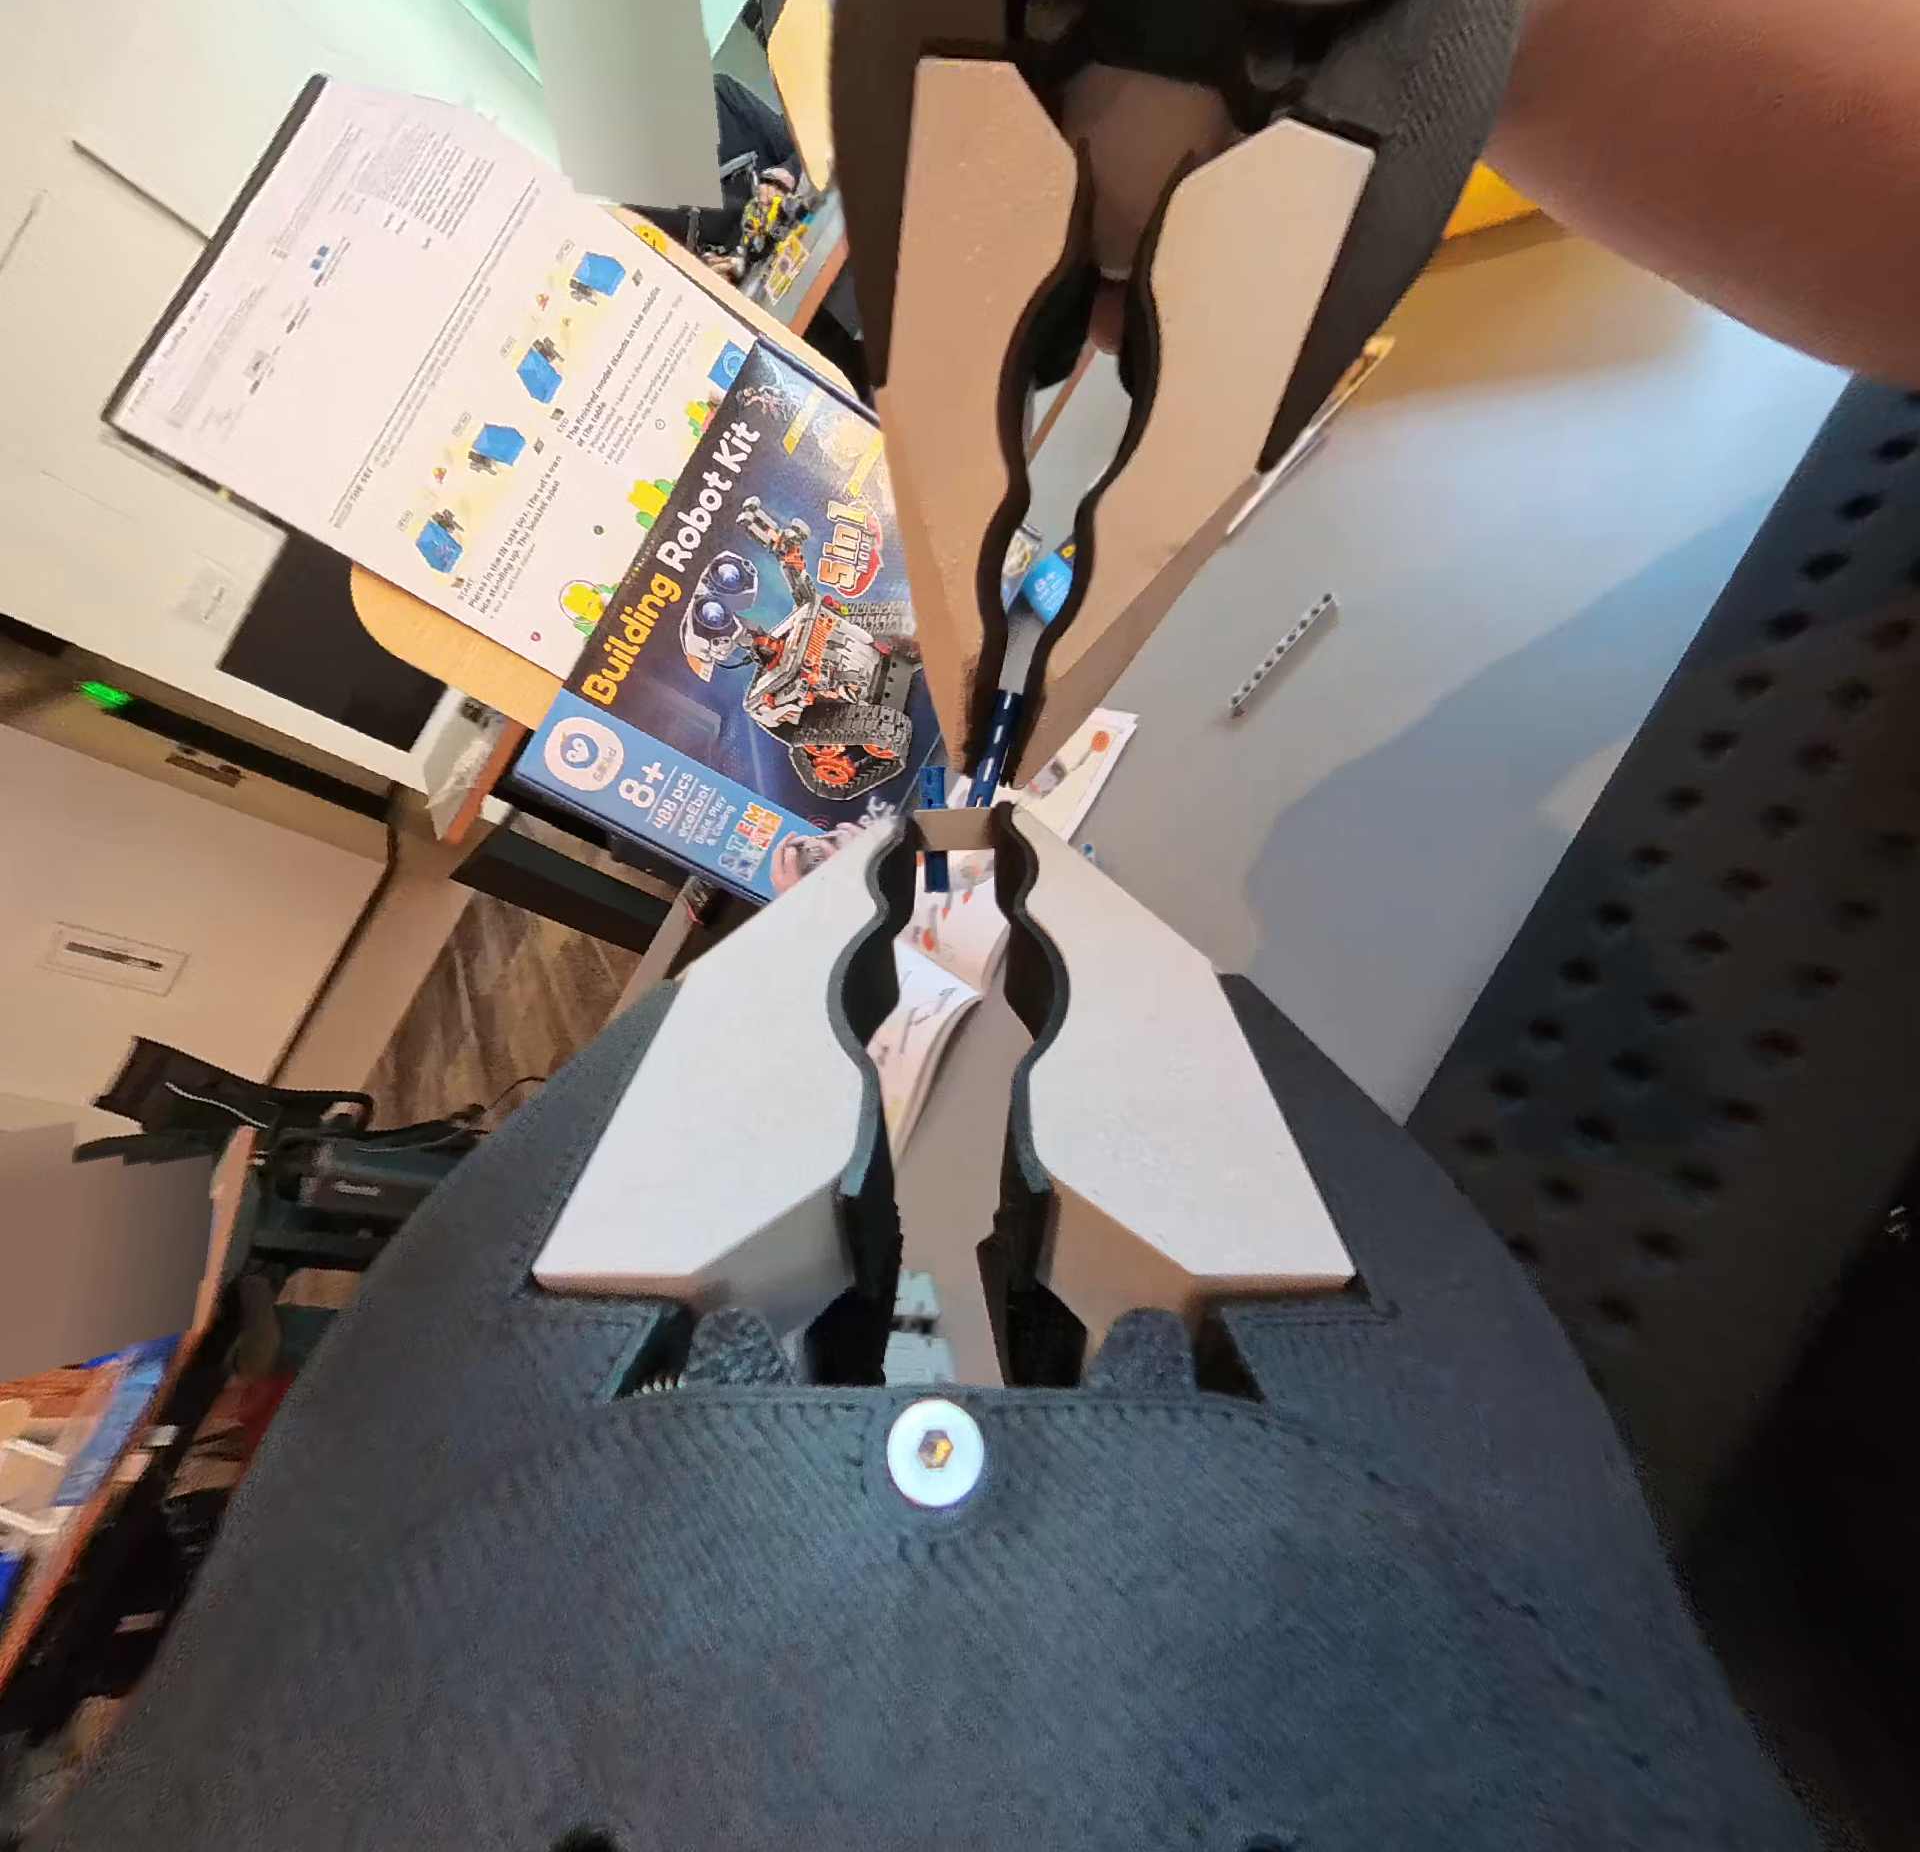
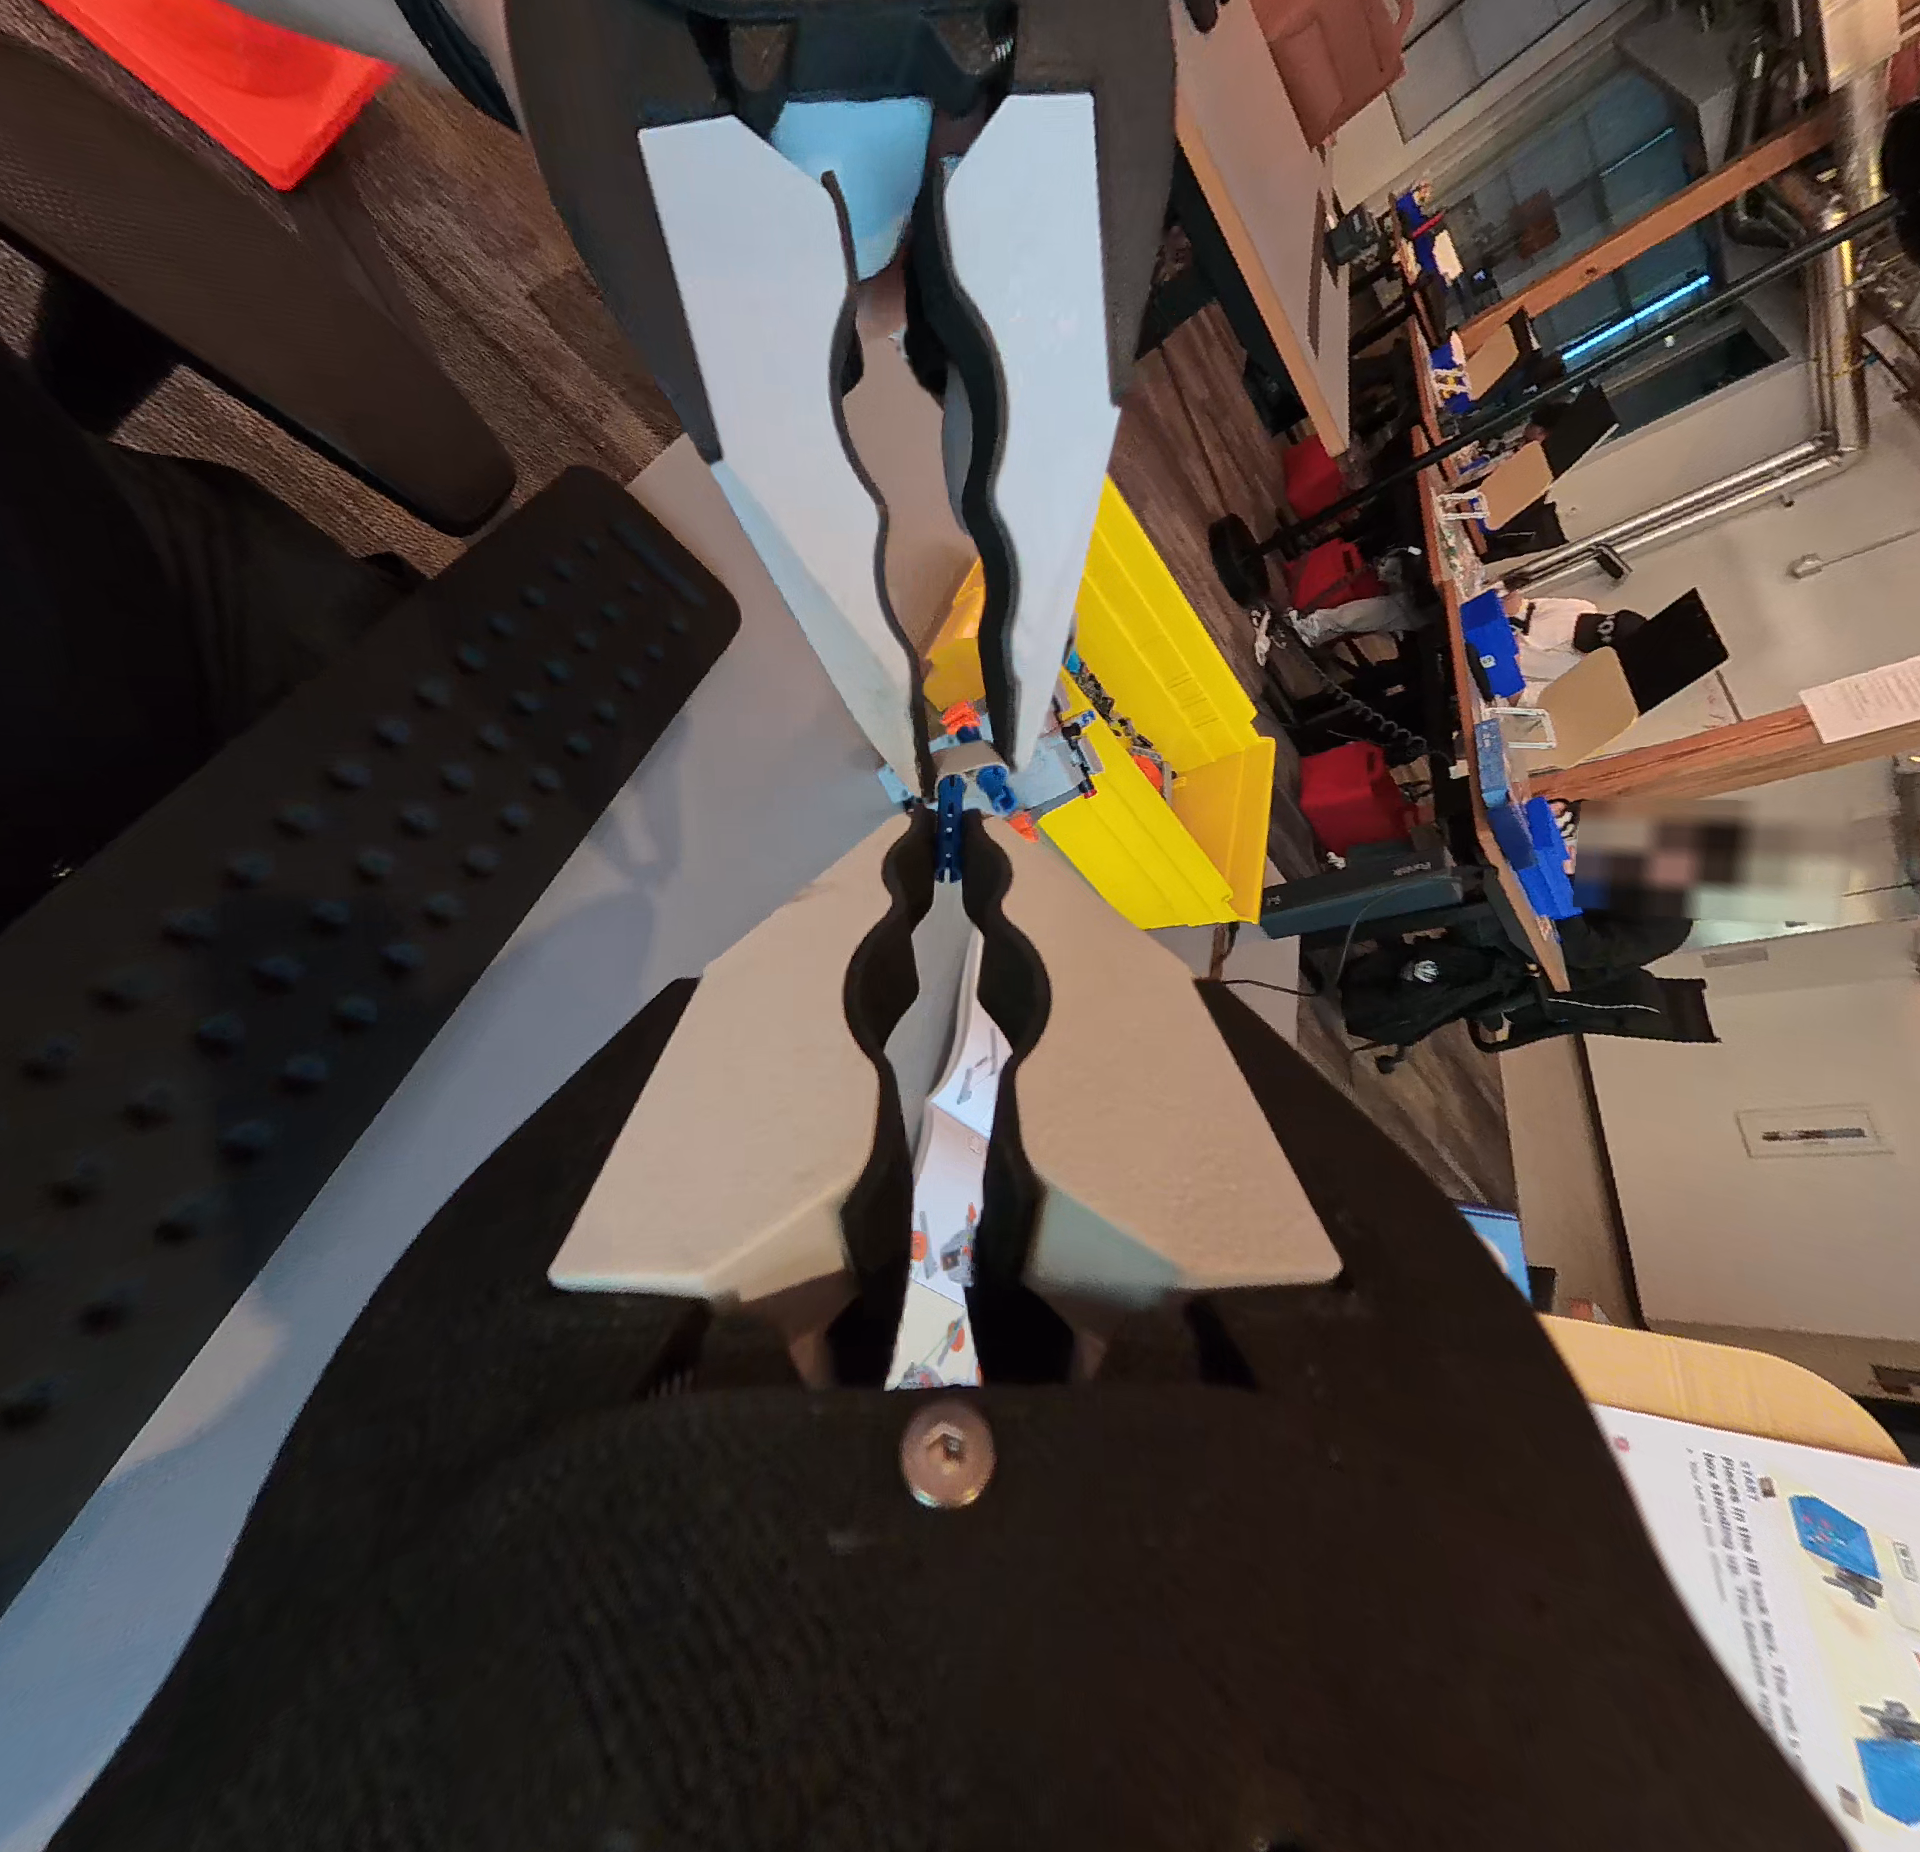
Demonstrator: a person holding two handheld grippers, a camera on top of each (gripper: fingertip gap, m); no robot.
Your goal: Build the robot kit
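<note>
My left gripper [image 1: 956, 836] is shut on a small grey assembly [image 1: 951, 828] with blue and orange pins. In the right wrist view the left gripper [image 2: 961, 753] comes in from the top, holding that assembly [image 2: 971, 763]. My right gripper [image 2: 948, 836] is shut on a dark blue perforated beam [image 2: 949, 831]. In the left wrist view the right gripper [image 1: 992, 753] comes down from the top with the beam [image 1: 992, 732]. The two grippers meet tip to tip above the grey table [image 1: 1455, 659]. The beam's end touches the assembly.
A robot kit box [image 1: 748, 639] and a printed instruction sheet [image 1: 416, 348] lie at the table's left. An open booklet [image 1: 935, 1013] lies under the grippers. A loose grey beam [image 1: 1283, 654] lies to the right. A yellow bin [image 2: 1164, 680] holds parts. A black perforated panel [image 2: 343, 867] borders the table. My two grippers' fingertips are within a few centimetres of each other.
</note>
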